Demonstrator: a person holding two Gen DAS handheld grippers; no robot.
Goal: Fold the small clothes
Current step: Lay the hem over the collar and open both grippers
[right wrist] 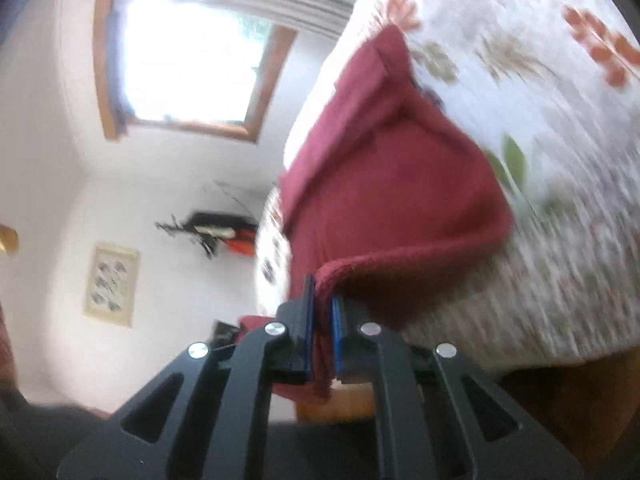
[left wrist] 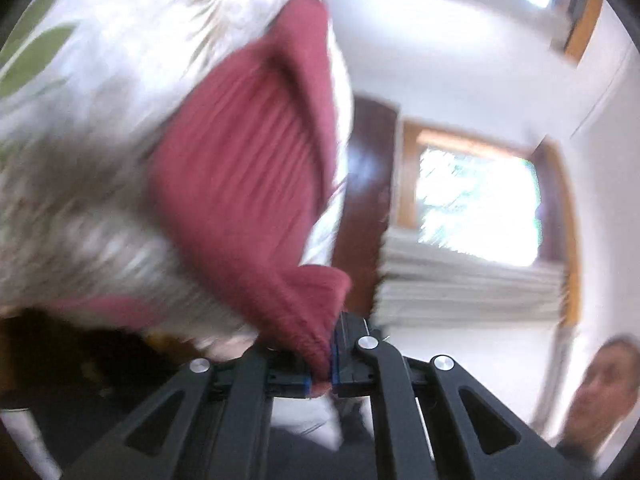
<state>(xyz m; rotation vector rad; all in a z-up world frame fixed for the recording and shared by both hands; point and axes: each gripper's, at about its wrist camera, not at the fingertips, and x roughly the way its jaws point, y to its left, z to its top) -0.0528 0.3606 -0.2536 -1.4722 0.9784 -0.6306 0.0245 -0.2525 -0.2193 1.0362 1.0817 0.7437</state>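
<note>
A: How is the garment held?

B: An edge is clamped by the left gripper (left wrist: 326, 364), a hemmed edge by the right gripper (right wrist: 320, 336).

A: Location?

B: The red knitted garment (right wrist: 384, 184) is draped from the jaws onto the floral tablecloth (right wrist: 520, 40), near its edge.

A: Handling?

B: Soft, light and limp behaviour is expected; hems should be gripped.

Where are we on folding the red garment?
Done: both grippers have hold of it. In hand: left gripper and right gripper each pinch an edge of the red knit garment, lifting it over the floral tablecloth. Left: lay the fold flat and release; no finished fold visible.
</note>
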